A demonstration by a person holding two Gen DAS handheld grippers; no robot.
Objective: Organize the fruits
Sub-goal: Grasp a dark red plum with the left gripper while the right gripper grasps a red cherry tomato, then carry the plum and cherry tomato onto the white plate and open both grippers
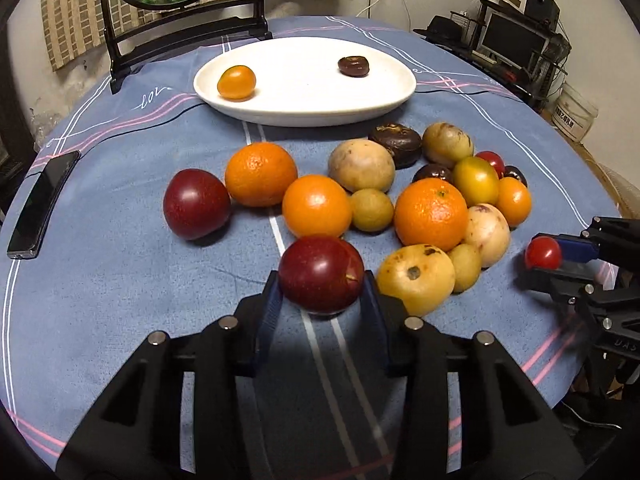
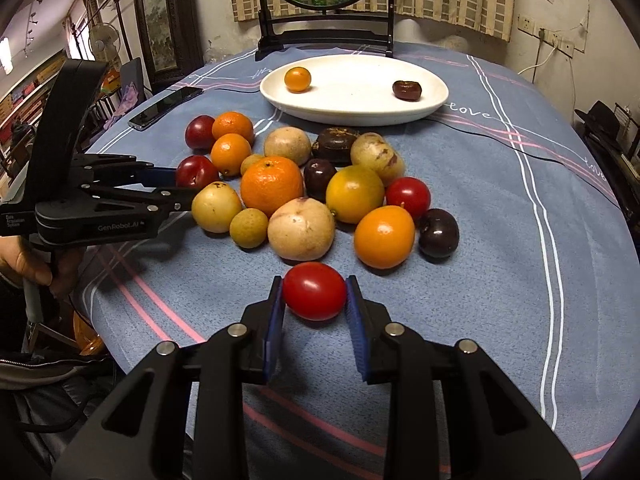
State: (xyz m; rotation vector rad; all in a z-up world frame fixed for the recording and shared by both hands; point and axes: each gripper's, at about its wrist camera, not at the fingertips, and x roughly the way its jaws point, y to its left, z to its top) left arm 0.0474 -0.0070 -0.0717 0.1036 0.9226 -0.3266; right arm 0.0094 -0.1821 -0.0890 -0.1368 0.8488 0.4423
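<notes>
My left gripper [image 1: 321, 285] is shut on a dark red plum [image 1: 320, 268], a blue pad pressed on each side, at the near edge of the fruit pile. My right gripper [image 2: 315, 293] is shut on a red cherry tomato [image 2: 315, 290] just above the blue tablecloth, in front of the pile; the left wrist view shows it at the far right [image 1: 543, 253]. Behind the pile lies a white oval plate [image 1: 304, 117] with a small orange fruit [image 1: 236, 82] and a dark brown fruit [image 1: 353, 66] on it. The pile holds oranges [image 1: 430, 214], another red plum [image 1: 196, 204], pale yellow fruits and dark ones.
A black phone [image 1: 40, 204] lies at the table's left edge. A dark wooden stand with a round picture [image 1: 180, 28] rises behind the plate. A thin black cable [image 2: 520, 146] crosses the cloth at the right. A person's hand [image 2: 24, 264] holds the left gripper's handle.
</notes>
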